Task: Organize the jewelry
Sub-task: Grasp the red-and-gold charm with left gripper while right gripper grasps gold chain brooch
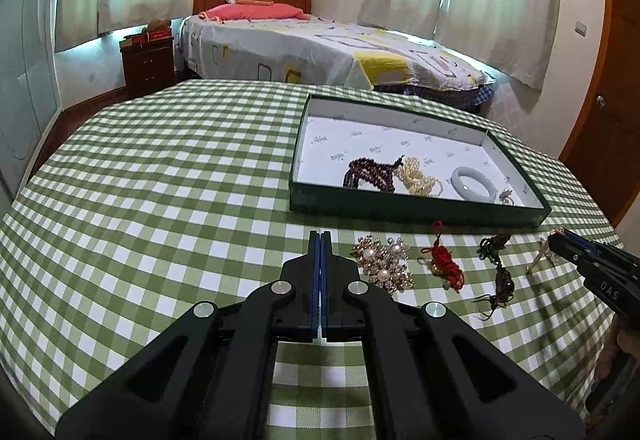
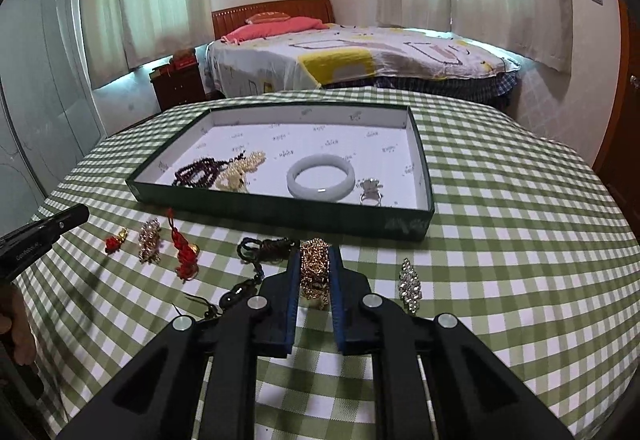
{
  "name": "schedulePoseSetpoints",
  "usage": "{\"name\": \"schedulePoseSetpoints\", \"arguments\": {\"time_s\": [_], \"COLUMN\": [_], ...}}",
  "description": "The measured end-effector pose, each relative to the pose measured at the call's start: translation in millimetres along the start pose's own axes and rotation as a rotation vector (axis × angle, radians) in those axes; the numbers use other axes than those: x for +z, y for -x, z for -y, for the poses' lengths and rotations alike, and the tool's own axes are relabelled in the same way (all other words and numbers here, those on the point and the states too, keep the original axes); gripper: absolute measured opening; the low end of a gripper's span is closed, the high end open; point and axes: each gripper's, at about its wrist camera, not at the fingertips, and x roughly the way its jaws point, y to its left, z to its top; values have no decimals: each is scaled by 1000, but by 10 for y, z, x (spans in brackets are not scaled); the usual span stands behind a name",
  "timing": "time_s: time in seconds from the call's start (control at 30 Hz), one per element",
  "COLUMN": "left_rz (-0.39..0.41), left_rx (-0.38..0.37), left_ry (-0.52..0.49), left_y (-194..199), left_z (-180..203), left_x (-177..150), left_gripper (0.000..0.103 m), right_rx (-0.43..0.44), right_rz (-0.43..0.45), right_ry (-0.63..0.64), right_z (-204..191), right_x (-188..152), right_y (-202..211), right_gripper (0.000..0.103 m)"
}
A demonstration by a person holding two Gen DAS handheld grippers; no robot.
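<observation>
Slippage is the main risk here: the right gripper [image 2: 315, 272] is clamped on a gold rhinestone brooch [image 2: 314, 268], a lumpy, openwork piece that sits between the blue pads [image 2: 291, 304] only by its edges. Judging from the wrist view, the brooch could twist or drop on the way to the green tray [image 2: 424, 176] if the grip loosens, and the tray's near wall stands directly in the path, so a low carry could knock the piece out or shove the tray across the counter [image 2: 500, 200]. A dark corded pendant [image 2: 248, 280] lies just beside the gripper's left finger; its loose strings could snag and be dragged along.

The brooch looks dense with small gold-toned stones, glittering, roughly oval, with a darker patch low down; whether it is lifted clear of the checked cloth I cannot tell.

The left gripper [image 1: 321, 240] has its fingers pressed together on nothing, poised above the cloth near the counter's front edge, next to a pearl-and-gold brooch [image 1: 382, 264]. A red knotted charm [image 1: 442, 260] lies further toward the right edge, and a silver crystal brooch [image 2: 410, 286] rests just right of the right gripper. Inside the tray, along its near wall, sit dark red beads [image 2: 196, 170], a pearl strand [image 2: 240, 170], a white jade bangle [image 2: 320, 176] and a silver ring [image 2: 370, 192].
</observation>
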Motion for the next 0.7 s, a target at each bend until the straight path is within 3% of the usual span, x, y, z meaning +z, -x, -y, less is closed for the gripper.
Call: {"name": "schedulePoseSetpoints", "arguments": {"time_s": [0.17,0.37,0.53,0.67,0.7], "left_rz": [6,-82,-104,-114,-117], "left_rx": [-4,-20,-6,-5,-5], "left_ry": [-7,-13,8,15,14], "left_y": [37,-152,-254,-323,-336], "left_z": [3,17,-32,-38,-35], "left_x": [21,-80,-128,-161,-167], "left_gripper": [1,1,12,31,31], "right_rx": [0,9,10,10,11], "right_rz": [7,-13,-24,-32,-34], "right_ry": [3,1,-4,-5,-4], "right_z": [-3,-12,-2,-2,-5], "right_x": [17,-34,-55,-66,-69], "right_y": [28,-10,-42,-68,-74], "right_gripper": [14,14,14,14,14]}}
